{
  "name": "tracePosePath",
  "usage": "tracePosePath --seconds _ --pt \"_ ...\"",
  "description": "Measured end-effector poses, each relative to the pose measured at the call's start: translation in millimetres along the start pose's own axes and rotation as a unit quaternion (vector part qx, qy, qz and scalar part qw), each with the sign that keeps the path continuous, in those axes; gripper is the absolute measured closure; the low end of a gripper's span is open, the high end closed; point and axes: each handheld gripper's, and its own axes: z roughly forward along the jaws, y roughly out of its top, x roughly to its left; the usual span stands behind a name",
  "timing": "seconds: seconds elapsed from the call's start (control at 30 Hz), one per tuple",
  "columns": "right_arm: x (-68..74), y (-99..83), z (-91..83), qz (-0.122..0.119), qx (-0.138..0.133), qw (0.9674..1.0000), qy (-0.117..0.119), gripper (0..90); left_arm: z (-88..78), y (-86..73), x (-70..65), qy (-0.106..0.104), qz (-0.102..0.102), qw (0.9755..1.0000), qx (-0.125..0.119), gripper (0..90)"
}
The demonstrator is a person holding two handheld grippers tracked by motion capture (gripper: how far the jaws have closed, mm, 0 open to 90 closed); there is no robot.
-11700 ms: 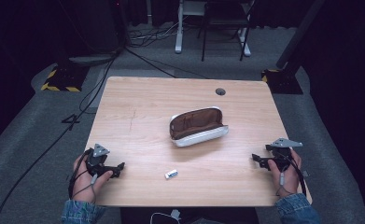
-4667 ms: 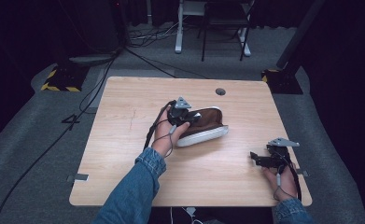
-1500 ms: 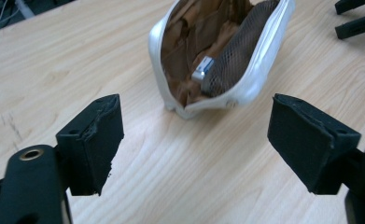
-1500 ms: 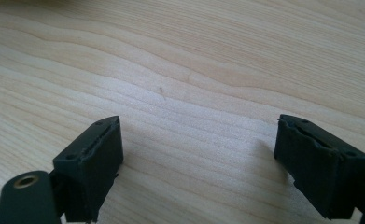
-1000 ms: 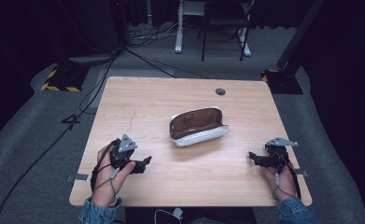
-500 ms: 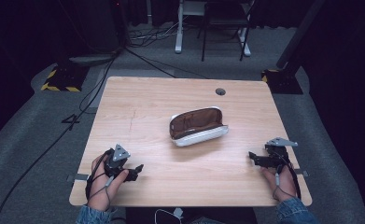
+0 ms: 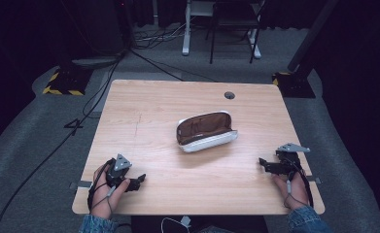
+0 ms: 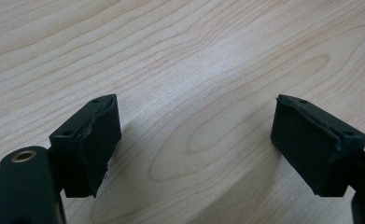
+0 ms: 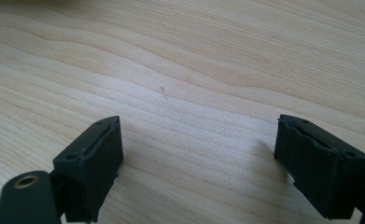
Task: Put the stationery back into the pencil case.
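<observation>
A pouch (image 7: 207, 131), white outside and brown inside, lies open at the middle of the wooden table (image 7: 148, 107); what is inside it is too small to make out. My left gripper (image 7: 138, 181) rests near the front left corner, well apart from the pouch. In the left gripper view its jaws stand wide open over bare wood (image 8: 194, 140). My right gripper (image 7: 264, 164) sits near the front right edge, pointing inward. It is open too (image 9: 199, 158), with nothing between its fingers.
A round cable hole (image 7: 230, 95) sits near the table's far edge. On the grey floor beyond are cables (image 7: 144, 58), a yellow-and-black striped base (image 7: 61, 82) at the left, a dark stand base (image 7: 294, 82) at the right, and furniture legs (image 7: 216, 34).
A small white object on the table 11.7 s ago is gone. The left hand reached to the pouch, then drew back to the front left. The right gripper has barely moved.
</observation>
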Motion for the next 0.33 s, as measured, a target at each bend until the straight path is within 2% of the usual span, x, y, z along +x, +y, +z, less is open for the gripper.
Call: tracePosePath --seconds 0.33 --pt "0.0 0.0 0.0 0.000 0.000 1.0000 0.000 15.8 1.3 1.8 -0.3 0.005 0.000 1.0000 0.005 13.4"
